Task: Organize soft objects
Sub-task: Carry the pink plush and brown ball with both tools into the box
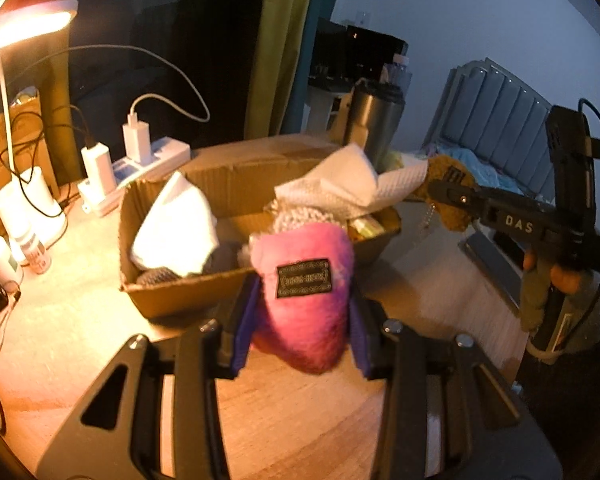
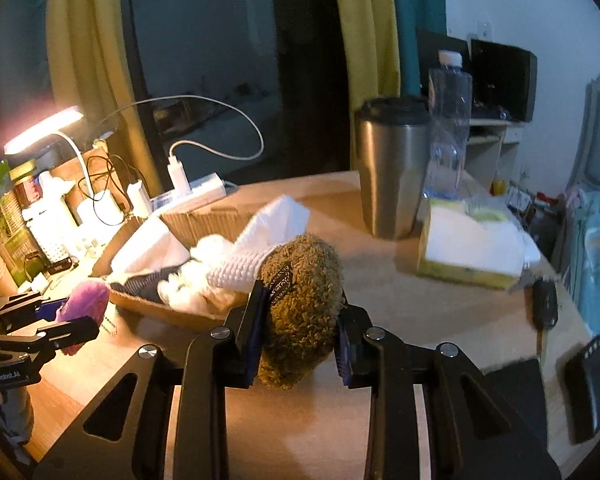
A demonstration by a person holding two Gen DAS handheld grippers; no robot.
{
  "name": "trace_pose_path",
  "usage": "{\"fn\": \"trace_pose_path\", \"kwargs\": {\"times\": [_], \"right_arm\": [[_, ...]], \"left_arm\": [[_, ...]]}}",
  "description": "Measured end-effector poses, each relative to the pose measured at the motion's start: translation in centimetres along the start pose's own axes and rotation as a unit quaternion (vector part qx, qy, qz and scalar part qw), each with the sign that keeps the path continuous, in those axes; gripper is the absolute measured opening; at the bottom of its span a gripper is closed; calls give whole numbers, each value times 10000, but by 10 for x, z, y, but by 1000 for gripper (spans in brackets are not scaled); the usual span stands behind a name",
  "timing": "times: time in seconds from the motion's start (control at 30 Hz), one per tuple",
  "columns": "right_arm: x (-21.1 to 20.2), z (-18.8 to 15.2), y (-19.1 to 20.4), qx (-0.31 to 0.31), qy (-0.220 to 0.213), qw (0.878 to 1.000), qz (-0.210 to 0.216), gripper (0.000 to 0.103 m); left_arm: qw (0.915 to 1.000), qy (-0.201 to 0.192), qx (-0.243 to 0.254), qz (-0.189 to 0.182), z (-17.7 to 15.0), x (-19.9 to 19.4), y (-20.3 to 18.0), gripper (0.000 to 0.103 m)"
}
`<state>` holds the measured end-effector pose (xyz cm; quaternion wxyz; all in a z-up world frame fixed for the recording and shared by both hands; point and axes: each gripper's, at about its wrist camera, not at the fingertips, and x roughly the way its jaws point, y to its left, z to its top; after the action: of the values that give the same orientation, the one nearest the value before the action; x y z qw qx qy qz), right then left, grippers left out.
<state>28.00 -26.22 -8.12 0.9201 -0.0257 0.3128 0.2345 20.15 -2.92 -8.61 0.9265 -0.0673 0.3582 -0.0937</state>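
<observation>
Wooden table (image 1: pixel 80 320), pink plush (image 1: pixel 304 304) in hand-held gripper (image 1: pixel 302 320)

Dim, warm lamp (image 1: pixel 28 20) glare, fisheye blur

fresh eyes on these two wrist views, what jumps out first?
Each gripper is clamped on a plush: the left gripper grips a pink furry toy with a black label, the right gripper a curly brown one. Just beyond both sits the cardboard box, already stuffed with white cloths, under the glaring desk lamp at far left.
</observation>
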Motion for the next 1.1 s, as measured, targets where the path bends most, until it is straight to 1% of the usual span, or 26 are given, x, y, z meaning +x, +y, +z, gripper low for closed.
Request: {"fn": "trace_pose_path", "kwargs": {"times": [0.27, 0.5, 0.77, 0.97, 1.1], "right_arm": [[14, 22, 19, -206, 1, 9998, 45, 31], [37, 39, 42, -351, 90, 9991, 222, 31], [76, 45, 60, -419, 377, 9975, 437, 31], [94, 44, 68, -434, 519, 9957, 631, 31], [108, 43, 66, -406, 619, 9947, 708, 31]], "left_arm": [[9999, -167, 23, -4, 14, -10, 14, 41], [9995, -299, -133, 47, 30, -10, 41, 41], [9988, -304, -375, 66, 41, 1, 66, 41], [9986, -241, -472, 62, 49, 18, 69, 41], [9987, -189, -459, 132, 53, 31, 68, 41]]}}
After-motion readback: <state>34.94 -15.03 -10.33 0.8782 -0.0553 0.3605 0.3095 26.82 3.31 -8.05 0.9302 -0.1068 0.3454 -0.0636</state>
